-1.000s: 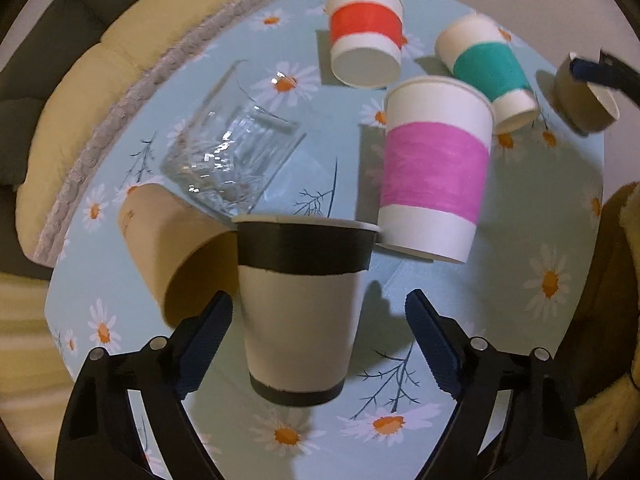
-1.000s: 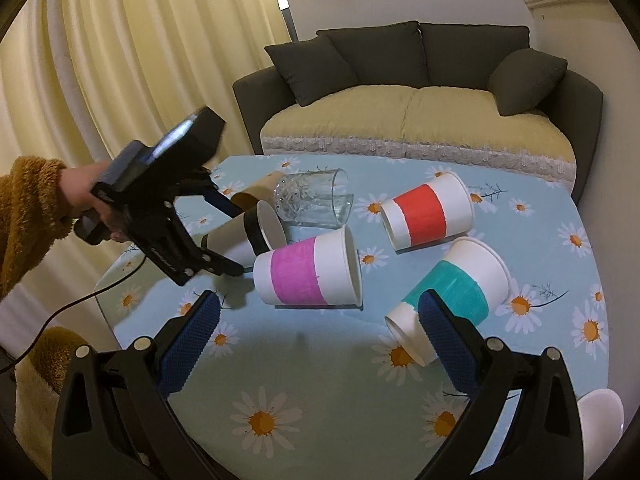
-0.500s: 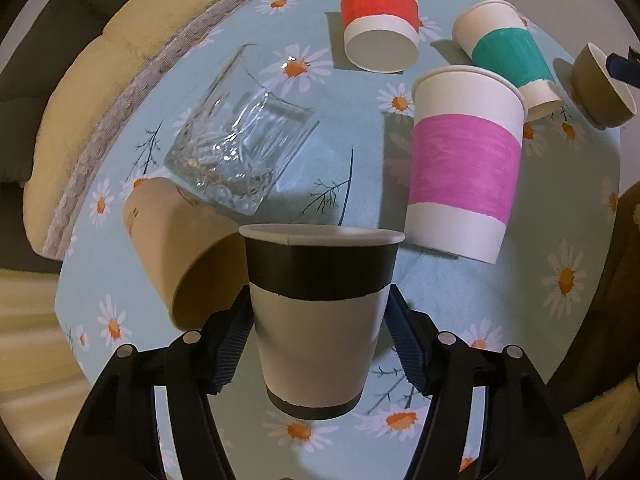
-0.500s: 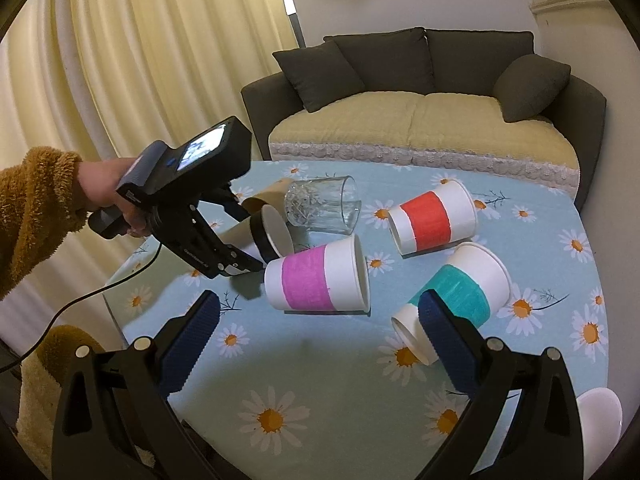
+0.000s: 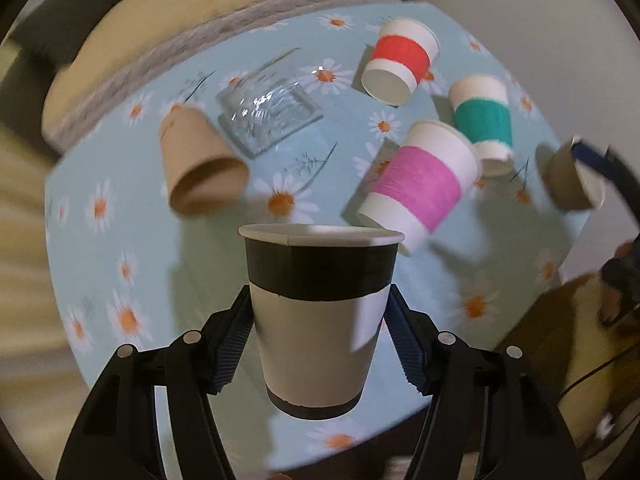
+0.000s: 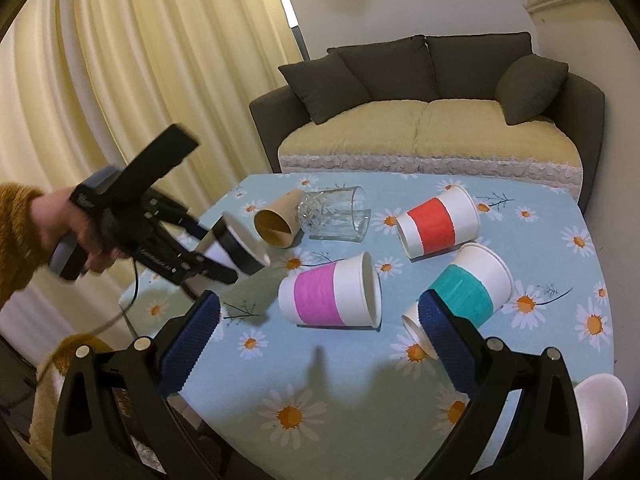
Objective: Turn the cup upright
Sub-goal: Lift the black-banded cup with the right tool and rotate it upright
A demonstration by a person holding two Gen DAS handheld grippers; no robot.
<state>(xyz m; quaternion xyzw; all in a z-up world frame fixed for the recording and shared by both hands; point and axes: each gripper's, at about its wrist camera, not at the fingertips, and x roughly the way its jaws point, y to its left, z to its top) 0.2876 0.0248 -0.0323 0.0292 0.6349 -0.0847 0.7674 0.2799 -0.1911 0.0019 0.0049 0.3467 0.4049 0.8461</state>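
Note:
My left gripper (image 5: 320, 312) is shut on a white paper cup with black bands (image 5: 320, 312) and holds it in the air above the table's left side. In the right wrist view the same cup (image 6: 236, 246) lies tilted in the left gripper (image 6: 218, 264), rim toward the table's middle. My right gripper (image 6: 320, 324) is open and empty, hovering over the near part of the table.
On the daisy tablecloth (image 6: 340, 400) lie a pink-band cup (image 6: 332, 296), a teal-band cup (image 6: 464, 288), a red-band cup (image 6: 436, 226), a brown cup (image 6: 280, 224) and a glass tumbler (image 6: 336, 218), all on their sides. A sofa (image 6: 432, 128) stands behind. A white object (image 6: 600, 408) sits at the near right edge.
My left gripper closed on the black-band cup and lifted it off the table, drawing back toward the left edge. The right gripper stayed open, almost still.

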